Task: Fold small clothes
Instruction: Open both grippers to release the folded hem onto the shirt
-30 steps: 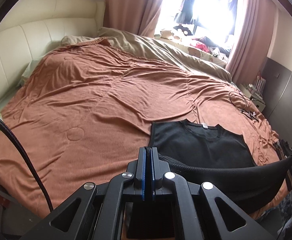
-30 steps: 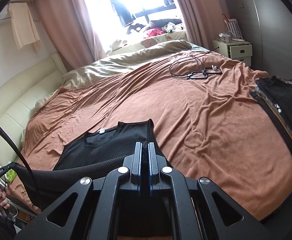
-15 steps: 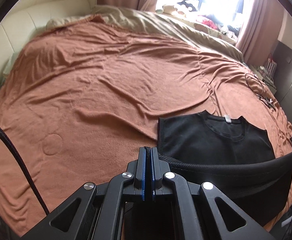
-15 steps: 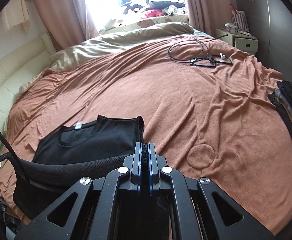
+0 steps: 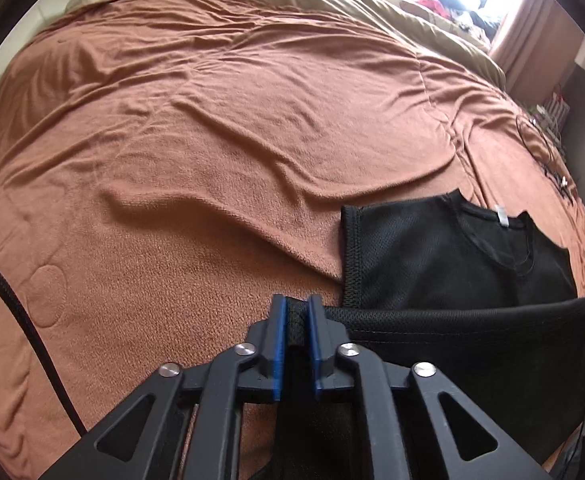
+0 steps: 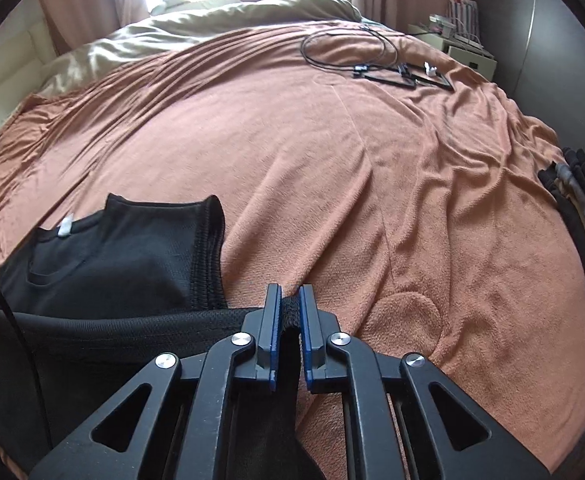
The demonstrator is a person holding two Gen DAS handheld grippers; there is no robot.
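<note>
A black mesh sleeveless shirt (image 5: 444, 256) lies on the brown bedspread (image 5: 212, 140), collar and white tag away from me. Its bottom hem is lifted and stretched between both grippers. My left gripper (image 5: 297, 312) is shut on the hem's left corner, just above the bedspread. My right gripper (image 6: 290, 304) is shut on the hem's right corner; the shirt (image 6: 116, 264) spreads to its left. The jaws of both stand slightly apart with the fabric bunched between them.
A black cable and glasses-like frame (image 6: 396, 68) lie on the far right of the bed. A stack of dark folded clothes (image 6: 584, 204) sits at the right edge. A beige duvet (image 6: 212, 24) lies by the window. A nightstand (image 6: 468, 52) stands beyond.
Both grippers have moved forward and down toward the bed with the hem. The jaws of both have parted slightly around the fabric.
</note>
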